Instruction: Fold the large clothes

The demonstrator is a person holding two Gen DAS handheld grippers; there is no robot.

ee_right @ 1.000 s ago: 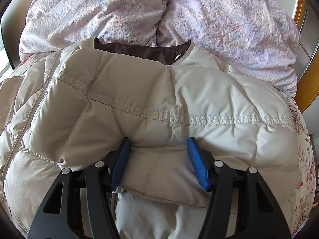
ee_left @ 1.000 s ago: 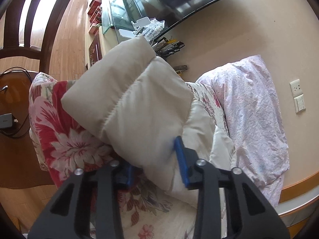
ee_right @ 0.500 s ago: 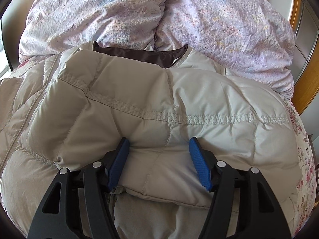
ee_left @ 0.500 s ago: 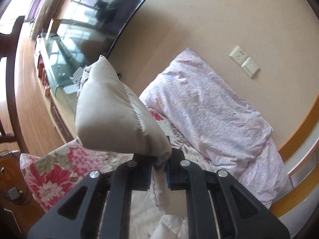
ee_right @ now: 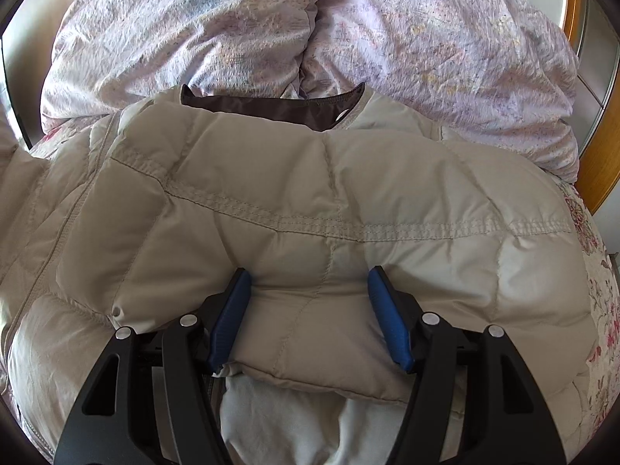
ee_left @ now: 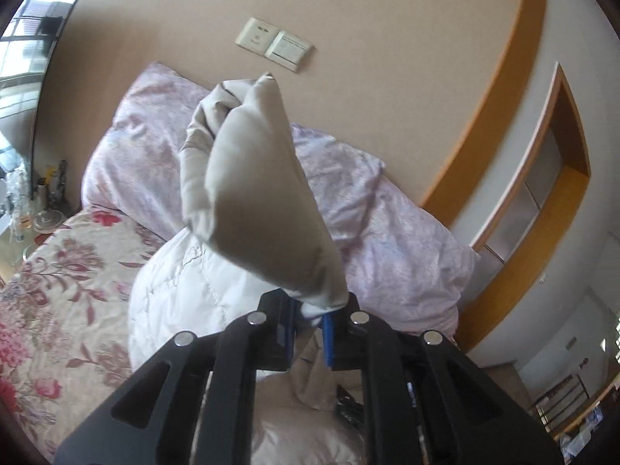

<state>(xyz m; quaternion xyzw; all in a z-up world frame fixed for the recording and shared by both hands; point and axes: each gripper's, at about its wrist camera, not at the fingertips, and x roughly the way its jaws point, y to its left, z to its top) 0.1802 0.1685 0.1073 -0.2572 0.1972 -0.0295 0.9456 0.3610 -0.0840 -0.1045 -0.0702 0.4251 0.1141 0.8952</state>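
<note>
Left wrist view: the left gripper has risen and swung toward the wall since 1 second ago, when its blue pads stood apart around a broad quilted panel. Now the pads are pinched tight on a narrow tail of the beige down jacket, and the lifted part stands up as a puffy cone in front of the lilac pillows. The television and glass shelf that filled the far left earlier are nearly out of view; 2 wall plates now show above.

Right wrist view: almost nothing has changed. The right gripper keeps its blue fingers spread wide, pressed against a folded, padded section of the jacket without pinching it. The jacket lies on the bed, stitched seams running left to right, its brown collar lining at the far edge touching the pillows. White fabric shows under the near fold. A floral bedspread lies beneath.
</note>
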